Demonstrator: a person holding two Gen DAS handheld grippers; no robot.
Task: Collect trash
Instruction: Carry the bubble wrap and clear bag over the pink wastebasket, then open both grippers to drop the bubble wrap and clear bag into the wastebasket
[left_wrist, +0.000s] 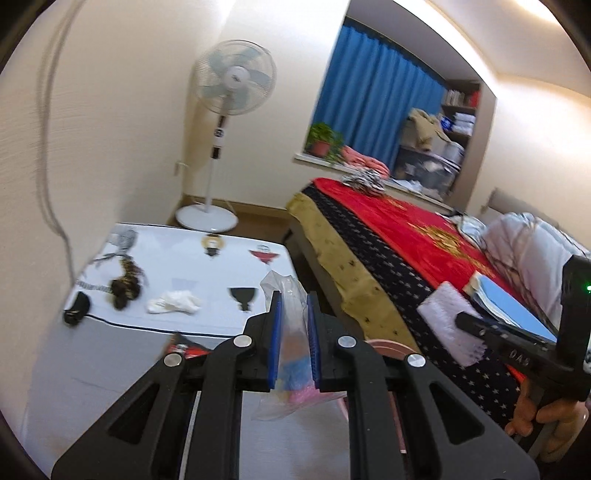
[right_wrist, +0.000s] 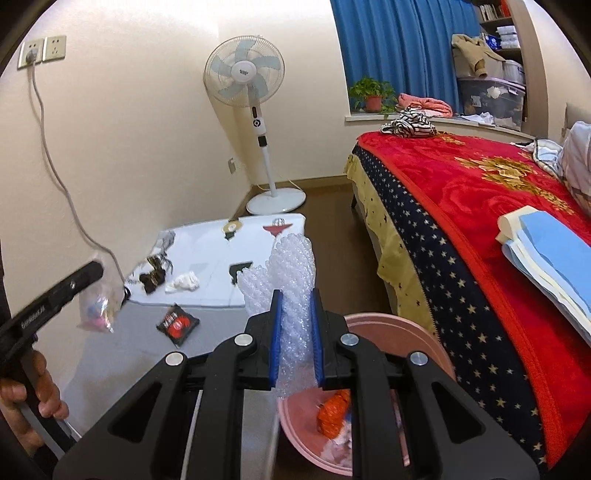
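Left gripper (left_wrist: 294, 343) is raised above the grey table (left_wrist: 92, 369), fingers pointing at 12 o'clock toward the fan (left_wrist: 235, 75). Jaws pinch one clear plastic bag (left_wrist: 288, 332) with pink and blue bits inside; it sticks up past the pads and hangs below them. In the right wrist view that bag (right_wrist: 98, 308) dangles at 9 o'clock off the table surface, with the left gripper body above it.

Right gripper (right_wrist: 296, 338) is held over the pink bin (right_wrist: 406, 332), which sits low at 5 o'clock between table and bed (right_wrist: 461, 229). Jaws are clamped on one wad of bubble wrap (right_wrist: 291, 273), standing upright out of the pads. Bin holds something orange (right_wrist: 334, 410) plus pale scraps I can't make out.

Room: wall is close along 9 to 11 o'clock, bed edge runs 1 to 4 o'clock, a strip of brown floor lies between. Fan base stands at 12 o'clock past the white mat (right_wrist: 236, 258).

Left on the table, counted:
- 1 red-black wrapper (right_wrist: 178, 325), on bare grey near the mat's front edge
- 1 white crumpled tissue (right_wrist: 183, 282), on the mat
- 1 dark brown clump (right_wrist: 152, 280), just left of the tissue
- 1 small black item (left_wrist: 77, 308) at the mat's left edge, on a cable (right_wrist: 55, 166) running up to the wall socket (right_wrist: 42, 50)
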